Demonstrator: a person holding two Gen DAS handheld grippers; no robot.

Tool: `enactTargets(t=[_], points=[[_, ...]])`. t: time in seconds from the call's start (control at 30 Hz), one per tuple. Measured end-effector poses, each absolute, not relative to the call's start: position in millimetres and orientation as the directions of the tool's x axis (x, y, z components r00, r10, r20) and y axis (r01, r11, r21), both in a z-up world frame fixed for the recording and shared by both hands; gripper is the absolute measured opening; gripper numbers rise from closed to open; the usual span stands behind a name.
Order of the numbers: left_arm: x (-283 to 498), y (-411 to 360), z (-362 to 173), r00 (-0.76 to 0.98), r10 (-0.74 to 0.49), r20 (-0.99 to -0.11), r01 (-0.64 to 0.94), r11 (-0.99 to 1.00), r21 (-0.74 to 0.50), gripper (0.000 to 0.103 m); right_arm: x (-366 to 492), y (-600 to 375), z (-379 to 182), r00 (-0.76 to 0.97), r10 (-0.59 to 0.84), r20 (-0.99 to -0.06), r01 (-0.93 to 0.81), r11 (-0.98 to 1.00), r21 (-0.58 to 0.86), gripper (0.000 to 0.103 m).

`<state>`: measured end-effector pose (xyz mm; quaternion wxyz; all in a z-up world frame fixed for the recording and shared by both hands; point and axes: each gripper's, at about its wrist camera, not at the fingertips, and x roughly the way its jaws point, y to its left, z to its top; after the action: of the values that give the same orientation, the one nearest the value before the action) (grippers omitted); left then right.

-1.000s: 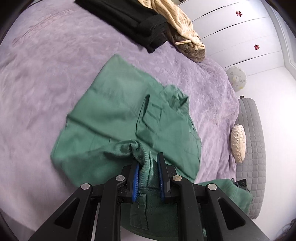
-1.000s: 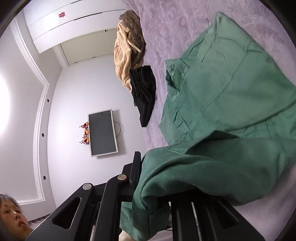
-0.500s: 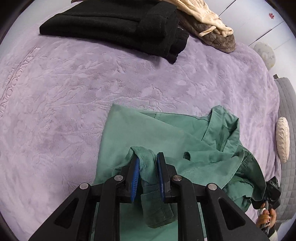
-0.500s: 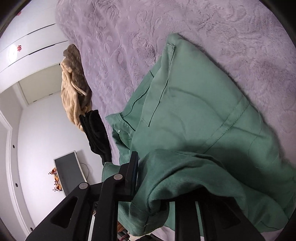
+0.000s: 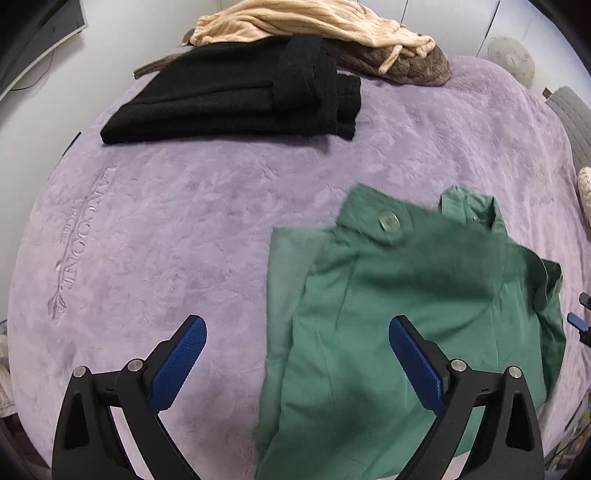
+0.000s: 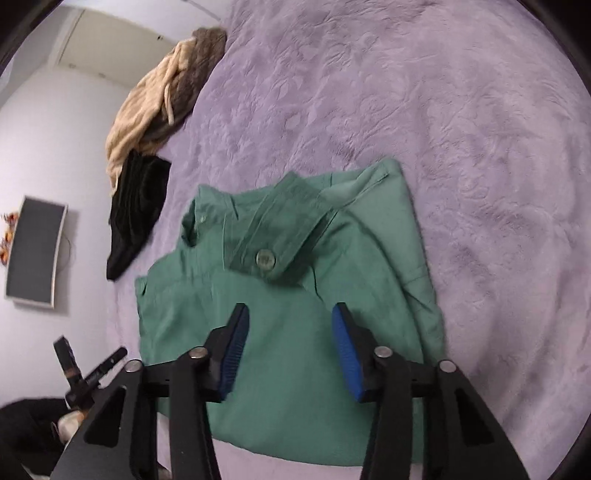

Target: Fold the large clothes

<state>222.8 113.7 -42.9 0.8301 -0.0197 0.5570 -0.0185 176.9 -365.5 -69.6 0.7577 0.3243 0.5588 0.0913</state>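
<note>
Green garment: a green woven cotton-like shirt or jacket (image 5: 388, 306) lies folded on the purple plush bed cover (image 5: 184, 221), sleeve cuff with one round pale button (image 6: 265, 257) lying across the top; a collar shows at its far edge.
Left gripper (image 5: 295, 347): fingers spread wide, having just been opening; nothing is between the blue ribbed pads (image 5: 177, 362), and the garment's left edge lies below the gap, apart from them.
Right gripper (image 6: 290, 339): fingers partly apart, having just been opening; the green cloth lies flat beneath them, not pinched.
Hidden or cut off: the garment's near edge runs under the black gripper frames in both views; its lower folds cannot be seen. The cuff area is motion-blurred.
Writing: letters embossed into the bed cover (image 5: 83, 236) read roughly "LANCOONE", perhaps with a smaller line beside it, too faint to read.
Other clothes: a folded black knit garment (image 5: 236, 92) lies at the bed's far edge, touching a rumpled beige ribbed knit piece (image 5: 306, 22) on a brown knit one (image 5: 413, 62).
Room: a dark flat wall screen (image 6: 35, 251) hangs on the white wall; the other gripper's black tip (image 6: 92, 376) shows at the right wrist view's lower left.
</note>
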Motion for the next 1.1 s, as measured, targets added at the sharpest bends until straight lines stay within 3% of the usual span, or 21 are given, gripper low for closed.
enactTargets(t=[0.13, 0.27, 0.4, 0.5, 0.57, 0.6, 0.63, 0.73, 0.87, 1.0, 1.1], points=[[217, 86, -73, 0.313, -0.08, -0.946, 0.063, 0.996, -0.063, 0.099, 197, -341, -87, 0.299, 0.496, -0.815, 0.168, 0.813, 0.557, 0.037], [230, 46, -91, 0.338, -0.066, -0.939, 0.114, 0.993, -0.029, 0.099, 236, -347, -95, 0.343, 0.398, -0.851, 0.19, 0.858, 0.477, 0.037], [246, 31, -109, 0.345, -0.03, -0.938, 0.09, 0.996, 0.001, 0.099, 252, -397, -97, 0.428, 0.254, -0.867, 0.366, 0.829, 0.423, 0.037], [251, 37, -113, 0.338, -0.02, -0.941, 0.057, 0.998, 0.0, 0.099, 244, -434, -102, 0.472, 0.306, -0.827, 0.474, 0.703, 0.53, 0.037], [249, 44, -110, 0.338, -0.015, -0.941, 0.047, 0.999, 0.001, 0.099, 233, -435, -91, 0.478, 0.293, -0.828, 0.476, 0.706, 0.525, 0.048], [246, 48, -107, 0.341, -0.013, -0.94, 0.045, 0.999, 0.002, 0.099, 228, -432, -85, 0.481, 0.301, -0.823, 0.46, 0.713, 0.529, 0.059], [244, 52, -103, 0.345, -0.01, -0.938, 0.045, 0.999, 0.006, 0.099, 221, -425, -78, 0.49, 0.334, -0.805, 0.428, 0.712, 0.556, 0.065], [237, 71, -89, 0.349, -0.022, -0.937, 0.043, 0.999, -0.008, 0.099, 199, -382, -65, 0.49, 0.514, -0.704, 0.317, 0.647, 0.693, 0.065], [220, 106, -76, 0.317, -0.071, -0.946, 0.019, 0.997, -0.069, 0.099, 160, -285, -73, 0.366, 0.733, -0.574, 0.216, 0.533, 0.818, 0.07], [193, 133, -80, 0.265, -0.134, -0.955, 0.011, 0.991, -0.136, 0.099, 116, -180, -117, 0.202, 0.844, -0.496, 0.288, 0.433, 0.854, 0.072], [174, 139, -90, 0.223, -0.171, -0.96, 0.022, 0.985, -0.17, 0.099, 101, -140, -148, 0.192, 0.852, -0.486, 0.385, 0.39, 0.836, 0.072]])
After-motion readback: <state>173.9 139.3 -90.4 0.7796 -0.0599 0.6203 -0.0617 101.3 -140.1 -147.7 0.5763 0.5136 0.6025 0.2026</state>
